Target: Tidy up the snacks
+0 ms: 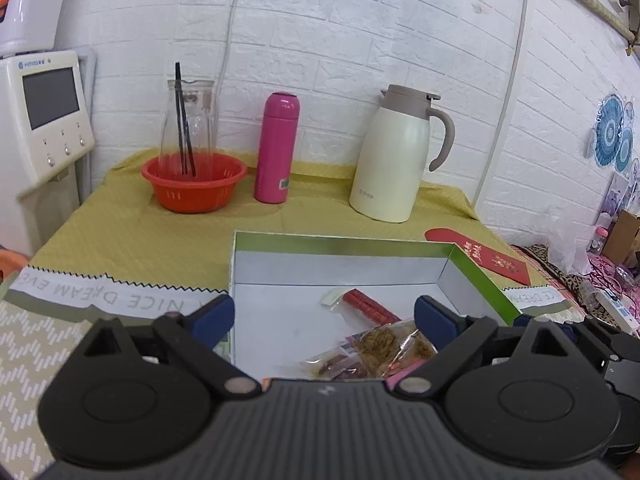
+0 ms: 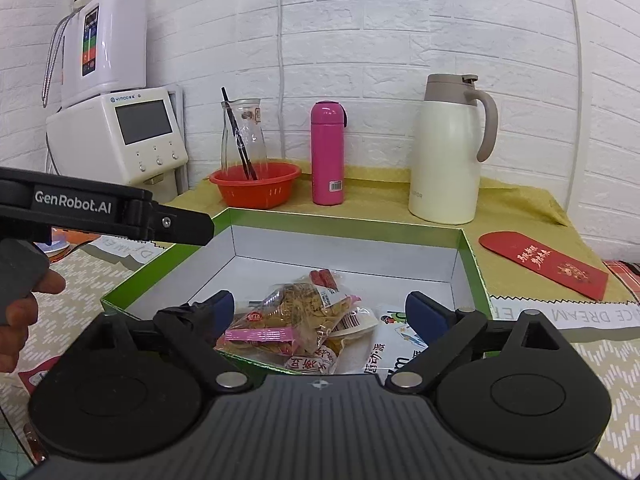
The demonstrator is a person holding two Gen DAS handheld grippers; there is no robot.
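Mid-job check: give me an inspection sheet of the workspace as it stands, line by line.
Surface: table under a yellow-green cloth, with a patterned mat toward the near edge.
Job's things: open green box with a white inside; wrapped snacks piled at its near side, red stick snack behind them.
Clutter: red basket holding a glass carafe, pink flask, cream thermos jug, red envelope.
Grippers: left gripper open over the box; right gripper open above the snacks; neither holds anything.
Cables: white cable running up the wall.
Surroundings: white brick wall, water dispenser at left.
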